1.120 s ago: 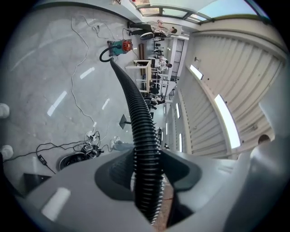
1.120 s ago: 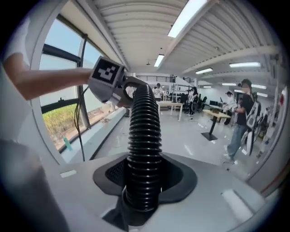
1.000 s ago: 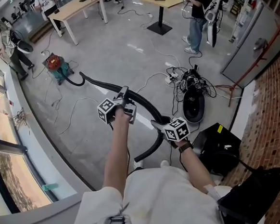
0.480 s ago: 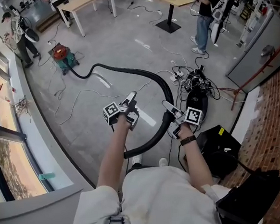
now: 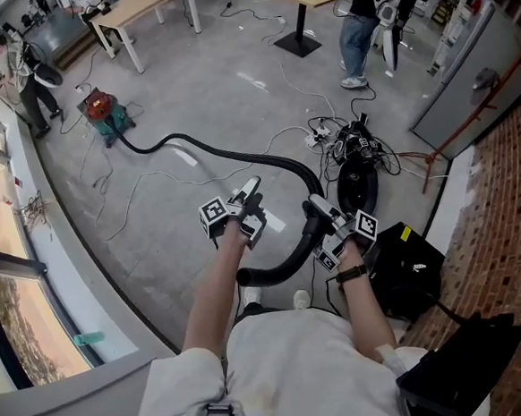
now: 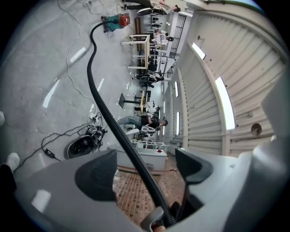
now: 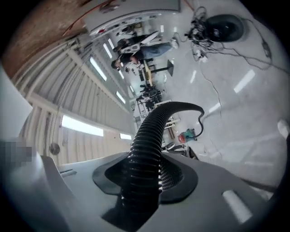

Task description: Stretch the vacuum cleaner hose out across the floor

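Now the left tool [image 5: 250,192] is opening, having released the hose [image 5: 239,158]

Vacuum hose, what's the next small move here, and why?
Probably step back, pulling the hose with the right tool, which is clamped on it. The hose bends in a big curve between the vacuum and you, so there's slack to take out. The left tool is opening its jaws with nothing pressed between them, so it can't help pull.
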The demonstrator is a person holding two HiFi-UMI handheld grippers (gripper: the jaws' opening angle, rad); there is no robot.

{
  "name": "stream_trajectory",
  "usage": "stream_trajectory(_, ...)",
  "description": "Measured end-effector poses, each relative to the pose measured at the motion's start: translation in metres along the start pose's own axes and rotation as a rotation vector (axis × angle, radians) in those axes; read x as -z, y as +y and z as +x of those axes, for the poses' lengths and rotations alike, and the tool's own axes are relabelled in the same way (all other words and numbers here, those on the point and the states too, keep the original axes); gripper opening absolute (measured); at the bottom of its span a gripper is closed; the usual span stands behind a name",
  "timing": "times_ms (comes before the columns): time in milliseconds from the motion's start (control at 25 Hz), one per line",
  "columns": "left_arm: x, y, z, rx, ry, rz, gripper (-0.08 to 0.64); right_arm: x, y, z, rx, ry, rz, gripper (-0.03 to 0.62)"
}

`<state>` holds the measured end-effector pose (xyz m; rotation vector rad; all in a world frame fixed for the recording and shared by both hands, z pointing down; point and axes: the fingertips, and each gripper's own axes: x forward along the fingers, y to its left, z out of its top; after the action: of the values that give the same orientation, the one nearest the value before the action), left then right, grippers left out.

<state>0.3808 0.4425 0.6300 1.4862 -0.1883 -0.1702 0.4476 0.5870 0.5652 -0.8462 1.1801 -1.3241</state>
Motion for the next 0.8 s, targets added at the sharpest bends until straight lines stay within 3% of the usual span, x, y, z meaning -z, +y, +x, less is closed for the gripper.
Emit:
stream_trajectory(120, 0.036, 0.003, 0.028, 0.038, 0.084, -0.024, 0.413, -0.001, 0.000, -0.016, -0.048, -0.069, 0.174, 0.164)
stream_trajectory(280, 0.099, 0.012, 0.067, -0.001, 0.232, -0.036, 0.441, -0.001, 0.011, -0.037, -0.095, -0.109, 0.236, 0.164)
stream_trajectory(400, 0.133, 0.026, 0.088, -0.011, 0.261, -0.121, 0.473, 0.007, 0.021, -0.043, -0.148, -0.115, 0.299, 0.163)
stream_trajectory(520, 0.170, 0.021, 0.107, 0.094, 0.314, -0.224, 0.487, 0.018, 0.024, -0.049, -0.144, -0.086, 0.293, 0.163)
stream_trajectory(560, 0.179, 0.015, 0.110, 0.139, 0.335, -0.252, 0.472, 0.021, 0.025, -0.052, -0.138, -0.078, 0.280, 0.164)
stream_trajectory(600, 0.184, 0.010, 0.112, 0.176, 0.351, -0.273, 0.405, 0.022, 0.026, -0.056, -0.131, -0.072, 0.263, 0.164)
stream_trajectory(640, 0.187, 0.007, 0.113, 0.195, 0.360, -0.282, 0.272, 0.022, 0.027, -0.060, -0.124, -0.066, 0.242, 0.166)
stream_trajectory(800, 0.192, -0.002, 0.116, 0.155, 0.367, -0.252, 0.242, 0.020, 0.037, -0.073, -0.101, -0.010, 0.093, 0.206)
